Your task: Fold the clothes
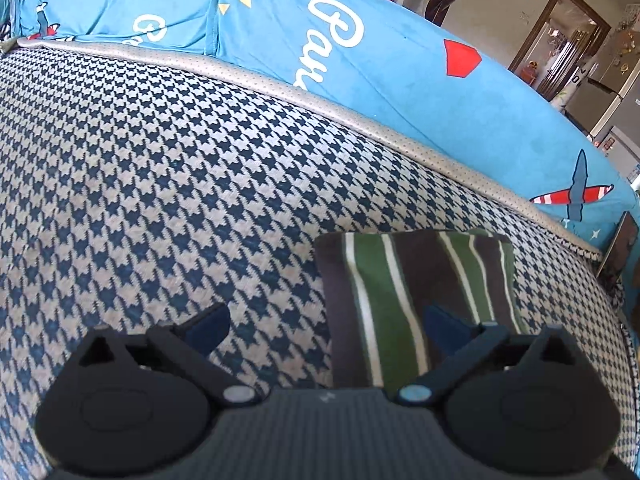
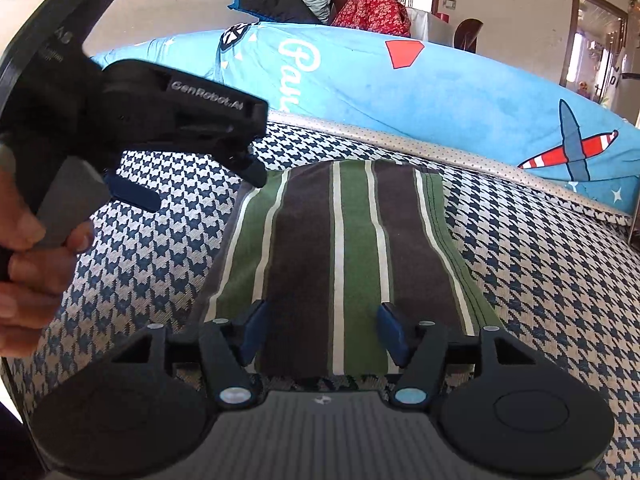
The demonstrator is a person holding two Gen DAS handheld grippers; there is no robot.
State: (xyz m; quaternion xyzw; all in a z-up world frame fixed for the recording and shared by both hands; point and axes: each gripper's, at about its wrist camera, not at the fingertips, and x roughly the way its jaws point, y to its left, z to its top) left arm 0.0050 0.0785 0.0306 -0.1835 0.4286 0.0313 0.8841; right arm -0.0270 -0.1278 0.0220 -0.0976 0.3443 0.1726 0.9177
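The green, brown and white striped folded garment [image 2: 340, 264] is laid flat on the houndstooth-patterned bed [image 2: 560, 300], probably finished; the right hand-held gripper [image 2: 324, 334] is spread wide above its near edge, the left hand-held gripper [image 1: 324, 326] likewise wide, nothing gripped.

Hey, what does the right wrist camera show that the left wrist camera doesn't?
Only the right wrist view shows the person's hand gripping the left claw from outside, plus the whole folded striped garment. Only the left wrist view shows the broad bare stretch of houndstooth cover left of the garment. Both show the blue printed cushion and an open claw.
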